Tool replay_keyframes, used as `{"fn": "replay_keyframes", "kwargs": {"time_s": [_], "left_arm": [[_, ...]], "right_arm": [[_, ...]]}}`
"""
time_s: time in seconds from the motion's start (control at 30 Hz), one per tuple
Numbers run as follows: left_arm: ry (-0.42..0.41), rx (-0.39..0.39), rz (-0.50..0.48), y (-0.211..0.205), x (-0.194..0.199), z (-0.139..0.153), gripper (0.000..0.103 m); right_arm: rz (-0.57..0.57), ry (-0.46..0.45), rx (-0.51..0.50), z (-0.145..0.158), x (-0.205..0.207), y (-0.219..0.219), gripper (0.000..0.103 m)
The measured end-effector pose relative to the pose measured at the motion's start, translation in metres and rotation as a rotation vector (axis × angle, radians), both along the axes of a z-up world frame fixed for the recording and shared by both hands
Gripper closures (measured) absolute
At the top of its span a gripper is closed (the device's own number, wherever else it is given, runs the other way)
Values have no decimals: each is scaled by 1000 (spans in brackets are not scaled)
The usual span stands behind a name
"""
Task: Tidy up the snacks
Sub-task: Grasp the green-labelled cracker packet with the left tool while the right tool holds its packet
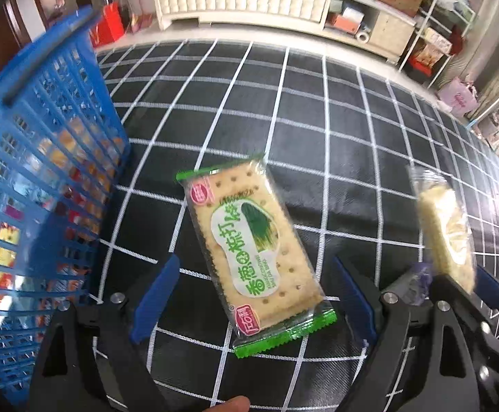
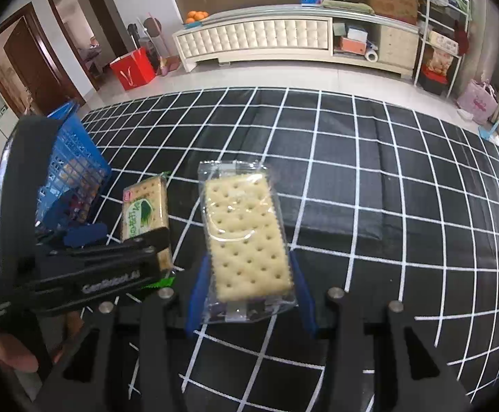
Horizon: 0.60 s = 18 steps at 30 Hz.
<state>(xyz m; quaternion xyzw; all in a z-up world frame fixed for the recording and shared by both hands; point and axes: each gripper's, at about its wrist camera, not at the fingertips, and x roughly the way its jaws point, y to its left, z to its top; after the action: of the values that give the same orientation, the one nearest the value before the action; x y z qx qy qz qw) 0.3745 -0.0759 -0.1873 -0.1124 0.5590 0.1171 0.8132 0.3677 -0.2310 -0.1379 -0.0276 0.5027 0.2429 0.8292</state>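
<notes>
A green-edged cracker packet [image 1: 254, 254] lies flat on the black checked cloth [image 1: 352, 144]. My left gripper [image 1: 252, 295] is open, its blue fingers either side of the packet's near end without touching it. My right gripper [image 2: 251, 295] is shut on a clear-wrapped cracker packet [image 2: 246, 237] and holds it above the cloth; that packet shows at the right of the left wrist view [image 1: 445, 230]. The green packet [image 2: 144, 206] lies left of it, partly hidden by the left gripper body. A blue basket [image 1: 40, 185] holding several snacks stands at the left.
The basket [image 2: 74, 168] also shows at the left of the right wrist view. Beyond the cloth's far edge are a white cabinet [image 2: 283, 37], a red bag [image 2: 132, 68] and wire shelves [image 2: 438, 34].
</notes>
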Motion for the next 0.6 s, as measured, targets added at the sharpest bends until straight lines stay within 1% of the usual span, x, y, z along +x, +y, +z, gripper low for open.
{"fn": "replay_keyframes", "kwargs": {"time_s": [0.07, 0.17, 0.27, 0.37, 0.53, 0.6], "left_arm": [[3, -3, 24, 2, 1, -4, 16], [17, 1, 34, 6, 4, -12, 16], [18, -21, 46, 8, 6, -16, 16], [13, -8, 63, 9, 10, -17, 16], [23, 28, 58, 3, 24, -20, 16], [18, 35, 58, 1, 22, -21, 16]], "right_arm": [[2, 3, -10, -2, -1, 2, 52], [12, 14, -18, -6, -3, 6, 52], [19, 16, -23, -7, -5, 7, 52], [18, 20, -31, -9, -6, 7, 52], [10, 32, -31, -13, -5, 6, 52], [8, 34, -35, -14, -6, 7, 52]]}}
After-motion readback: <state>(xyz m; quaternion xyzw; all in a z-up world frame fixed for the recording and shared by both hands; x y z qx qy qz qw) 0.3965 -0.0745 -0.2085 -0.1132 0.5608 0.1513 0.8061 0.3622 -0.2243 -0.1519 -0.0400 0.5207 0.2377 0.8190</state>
